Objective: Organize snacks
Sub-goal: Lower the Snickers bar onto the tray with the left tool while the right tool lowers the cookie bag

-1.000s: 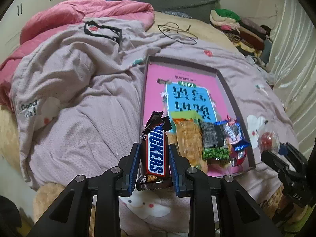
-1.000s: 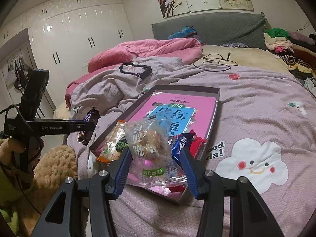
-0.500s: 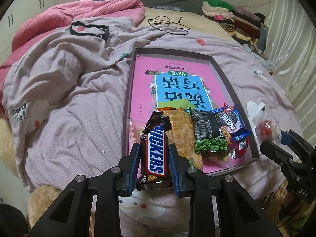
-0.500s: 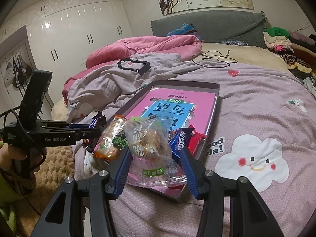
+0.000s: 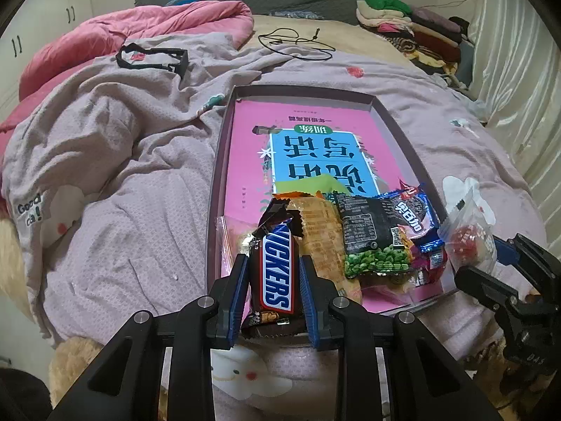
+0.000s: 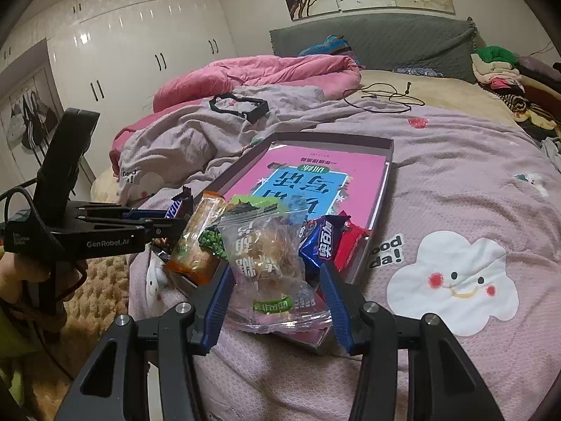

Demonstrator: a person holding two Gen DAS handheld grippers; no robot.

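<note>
Down at 6 o'clock of the left wrist view, left gripper (image 5: 275, 282) clamped narrow on a Snickers bar (image 5: 277, 273), held over the near end of a shallow box (image 5: 217, 175) on the lilac bedspread (image 5: 122, 210). Right gripper (image 6: 275, 293) closed on a clear candy bag (image 6: 266, 263), probably just above the box's near edge. At 2 o'clock of the bar, lying in the box, a green pea packet (image 5: 371, 242) and a blue biscuit pack (image 5: 413, 210).

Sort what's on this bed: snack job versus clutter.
Job: Snickers bar in the left gripper; clear candy bag in the right gripper; green pea packet; tray.
Clutter: black cable, folded clothes, pink quilt.
</note>
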